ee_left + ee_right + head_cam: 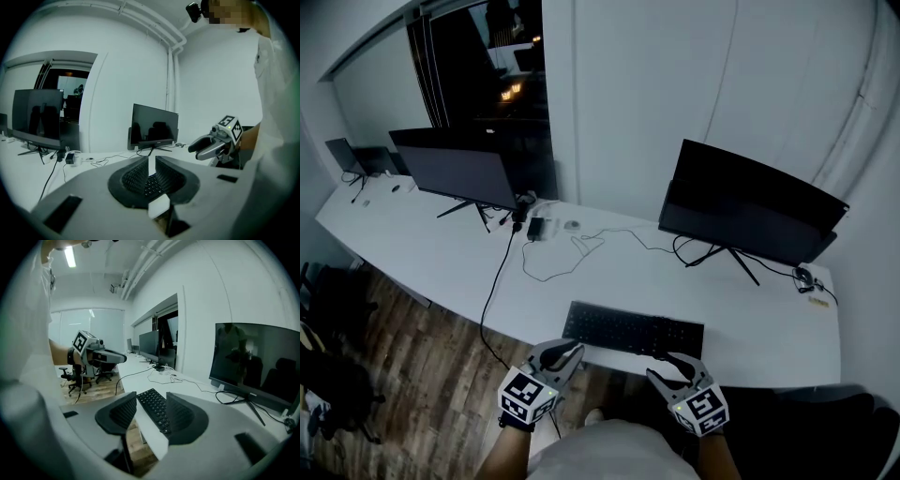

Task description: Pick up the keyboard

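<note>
White desk bears keyboard; left gripper pressed together, right gripper spread

Both held low and near the body, side by side, pointing toward the far side, left gripper with jaws closed together, right gripper tipped down a bit more – jaws parted, forearms trailing back behind the marker cubes

Low in the frame, the grey left gripper and right gripper carry black-and-white marker cubes; the person wears a white top.
</note>
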